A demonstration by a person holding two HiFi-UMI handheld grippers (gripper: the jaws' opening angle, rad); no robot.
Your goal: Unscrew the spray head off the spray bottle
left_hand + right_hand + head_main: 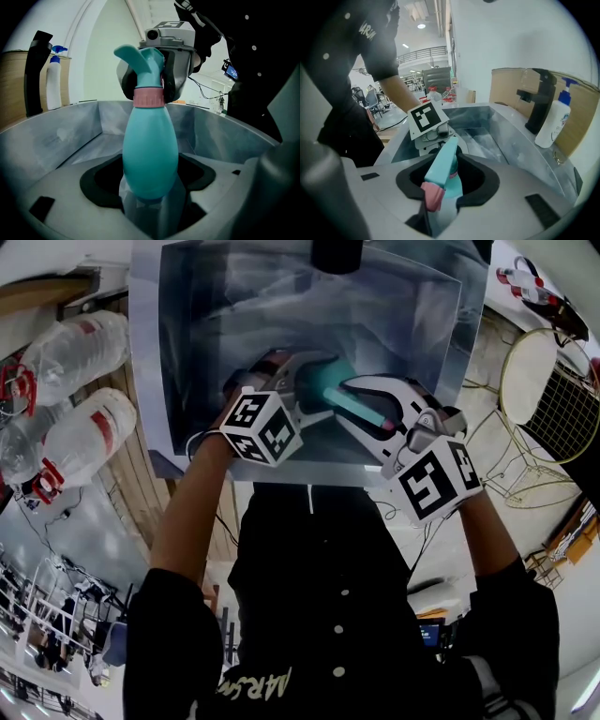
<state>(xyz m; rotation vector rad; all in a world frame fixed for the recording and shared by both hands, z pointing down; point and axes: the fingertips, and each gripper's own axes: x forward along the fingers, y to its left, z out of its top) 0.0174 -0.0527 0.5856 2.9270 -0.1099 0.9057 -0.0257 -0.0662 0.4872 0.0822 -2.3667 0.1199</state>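
Left gripper (314, 390) on spray bottle (150, 154), right gripper (372, 409) on spray head (140, 58)

Counted: 1 teal spray bottle (150, 154), 2 grippers (left gripper (314, 390), right gripper (375, 418)), 1 steel sink (150, 352), 1 black faucet (541, 98), 1 white pump bottle (553, 122), 2 clear water jugs (75, 343) (80, 437), 1 wire chair (548, 390).

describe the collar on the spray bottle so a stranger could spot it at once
Over the steel sink a teal spray bottle is held in the air. Where its egg-shaped body narrows under the spray head sits the collar: a ribbed pink band, while the parts above and below it are smooth teal.
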